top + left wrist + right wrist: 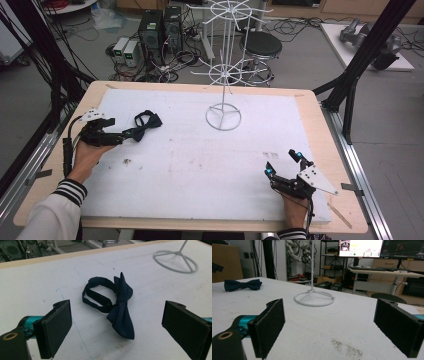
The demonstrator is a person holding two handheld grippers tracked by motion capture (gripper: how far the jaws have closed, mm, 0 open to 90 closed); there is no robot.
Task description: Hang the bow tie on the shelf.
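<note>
On the left side of the white table top (200, 165), a dark bow tie (148, 121) is lying flat with its neck strap looped behind it. Nothing is lifted yet, and the work looks to be only starting; the bow tie is still resting on the surface, and the white wire display stand (223, 75) at the far middle of the table is carrying nothing on its hooks. Judging from this, the pickup and any hanging are still ahead.

The left gripper (117, 326) is reaching toward the bow tie with its jaws spread wide, one on each side of the bow's near wing, and is not touching it. The right gripper (284, 163) is resting low near the table's right front corner, jaws also wide apart, holding nothing.
</note>
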